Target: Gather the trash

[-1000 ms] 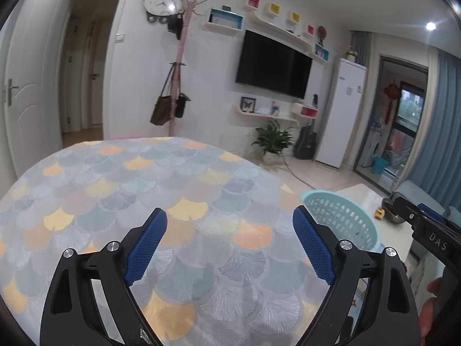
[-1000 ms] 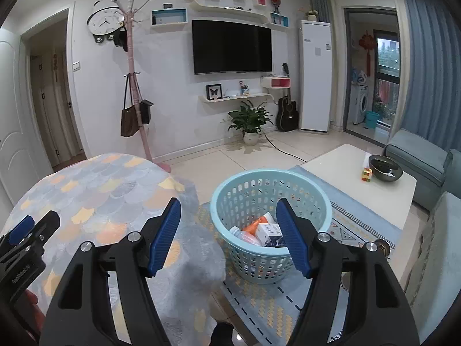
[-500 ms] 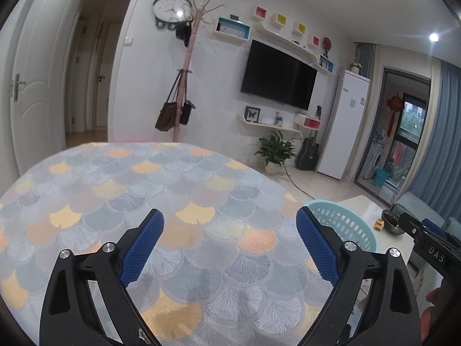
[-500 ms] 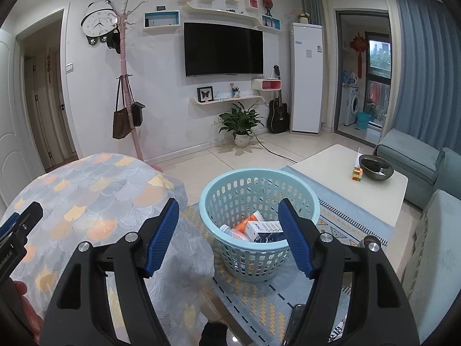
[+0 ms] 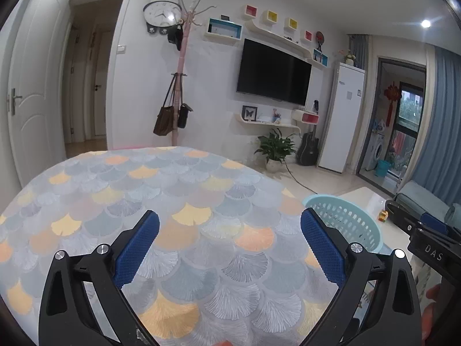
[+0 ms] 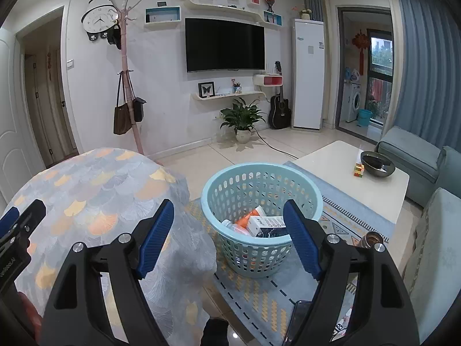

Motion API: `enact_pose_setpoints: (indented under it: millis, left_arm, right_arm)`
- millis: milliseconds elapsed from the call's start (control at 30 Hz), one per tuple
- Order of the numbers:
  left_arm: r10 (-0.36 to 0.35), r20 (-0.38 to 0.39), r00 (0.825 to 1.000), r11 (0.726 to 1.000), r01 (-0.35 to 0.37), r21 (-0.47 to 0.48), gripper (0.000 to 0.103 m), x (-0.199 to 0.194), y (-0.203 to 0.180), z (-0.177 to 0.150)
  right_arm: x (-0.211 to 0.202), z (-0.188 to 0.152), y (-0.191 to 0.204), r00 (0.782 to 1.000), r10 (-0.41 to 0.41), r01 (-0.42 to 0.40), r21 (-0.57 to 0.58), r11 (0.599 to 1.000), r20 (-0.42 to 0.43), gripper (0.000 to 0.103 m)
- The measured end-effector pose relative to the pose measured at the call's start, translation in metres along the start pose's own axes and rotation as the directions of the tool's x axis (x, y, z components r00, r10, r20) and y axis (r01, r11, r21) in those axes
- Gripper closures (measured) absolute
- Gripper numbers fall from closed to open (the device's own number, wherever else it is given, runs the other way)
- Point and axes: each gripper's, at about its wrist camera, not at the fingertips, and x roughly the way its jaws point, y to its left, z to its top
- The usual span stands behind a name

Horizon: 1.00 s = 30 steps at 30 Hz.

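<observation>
One perforated round plastic basket beside scale-patterned tablecloth.

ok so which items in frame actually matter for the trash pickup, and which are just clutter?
Job:
- light blue basket on the rug
- trash inside it: white box, orange tube
- left tool and right tool, both opening, nothing between them

Lying about:
- puzzle cube and dark bowl on the coffee table
- potted plant
- guitar
</observation>
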Motion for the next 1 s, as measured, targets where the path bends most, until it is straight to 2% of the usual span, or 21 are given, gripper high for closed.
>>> enact_pose_setpoints:
  millis: [1000]
  left_arm:
    - [0.006,-0.013,1.0,1.0,-0.006,-0.001,0.007,-0.0026,-0.0022,-0.0001]
  right_arm:
    - [0.0066,-0.005,0.0045,1.0,0.016,-0.016,0.003,1.0,-0.023,0.029]
